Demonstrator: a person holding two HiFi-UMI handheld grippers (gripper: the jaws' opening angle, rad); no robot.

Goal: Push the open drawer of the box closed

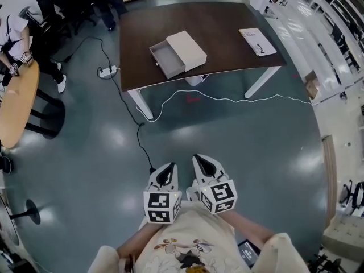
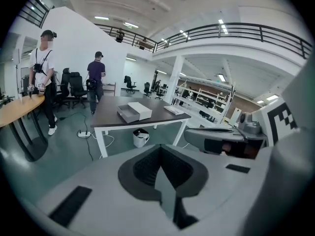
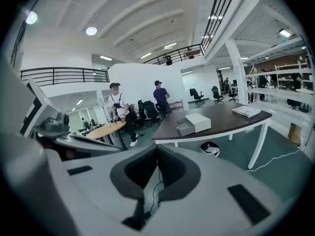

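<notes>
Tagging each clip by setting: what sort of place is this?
Probably an open-plan office or lab hall: a dark desk on bare floor, black office chairs, a railed mezzanine and white shelving.

Drawer [image 1: 166,60] rear — hidden inside box [image 1: 187,48]

Head view steeply down; gripper views toward far box [image 1: 187,49]

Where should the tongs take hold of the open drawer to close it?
Its front panel, mid-length, coming from the head view's left. The drawer sticks out of the box that way, so a centred push there should slide it straight in.
</notes>
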